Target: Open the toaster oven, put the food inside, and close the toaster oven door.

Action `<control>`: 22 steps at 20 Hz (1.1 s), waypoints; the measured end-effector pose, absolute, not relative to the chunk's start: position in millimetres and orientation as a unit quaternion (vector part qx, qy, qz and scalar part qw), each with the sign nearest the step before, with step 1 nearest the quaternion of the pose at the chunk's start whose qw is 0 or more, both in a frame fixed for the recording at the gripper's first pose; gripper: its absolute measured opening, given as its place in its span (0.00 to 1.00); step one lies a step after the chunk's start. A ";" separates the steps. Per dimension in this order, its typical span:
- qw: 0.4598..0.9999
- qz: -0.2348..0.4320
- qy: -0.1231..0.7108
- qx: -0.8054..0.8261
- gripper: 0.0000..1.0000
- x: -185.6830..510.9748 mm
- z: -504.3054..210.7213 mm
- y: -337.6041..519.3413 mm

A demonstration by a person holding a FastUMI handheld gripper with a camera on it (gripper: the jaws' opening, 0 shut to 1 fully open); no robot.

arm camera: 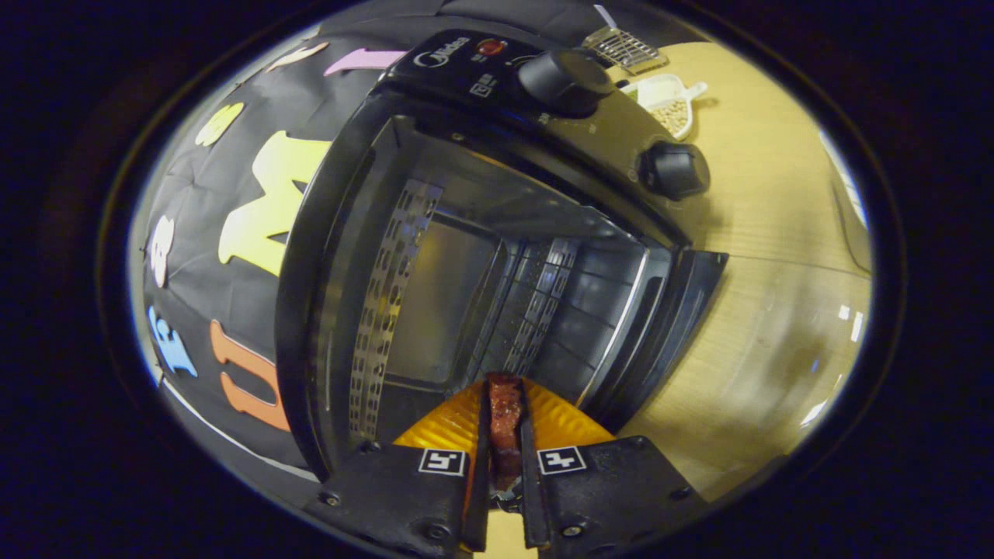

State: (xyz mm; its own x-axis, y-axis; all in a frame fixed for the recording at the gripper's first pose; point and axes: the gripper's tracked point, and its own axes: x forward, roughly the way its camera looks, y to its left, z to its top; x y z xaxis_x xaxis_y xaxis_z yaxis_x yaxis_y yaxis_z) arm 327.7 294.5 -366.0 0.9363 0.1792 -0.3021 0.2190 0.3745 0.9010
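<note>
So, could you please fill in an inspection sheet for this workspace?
Surface: wooden table, bare near the oven.
Job's things: oven with its door open, cavity facing the fingers; dark red food just ahead of the opening.
Clutter: dish of beans and metal rack beyond the oven.
Gripper: fingers shut on the food.
Cables: nothing seen.
Surroundings: black cloth wall.

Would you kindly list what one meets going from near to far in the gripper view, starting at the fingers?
Gripper shut on dark red piece of food → open black toaster oven cavity → its two black knobs → white scoop of beans → metal rack.
</note>
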 end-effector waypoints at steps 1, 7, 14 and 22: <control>0.819 -0.018 0.177 0.546 0.21 326.9 -364.4 293.2; 0.903 -0.022 0.189 0.385 0.37 330.1 -368.7 288.3; 0.955 -0.027 0.183 0.233 0.88 322.4 -355.5 266.5; 0.967 0.023 0.209 0.146 0.97 263.9 -326.7 262.8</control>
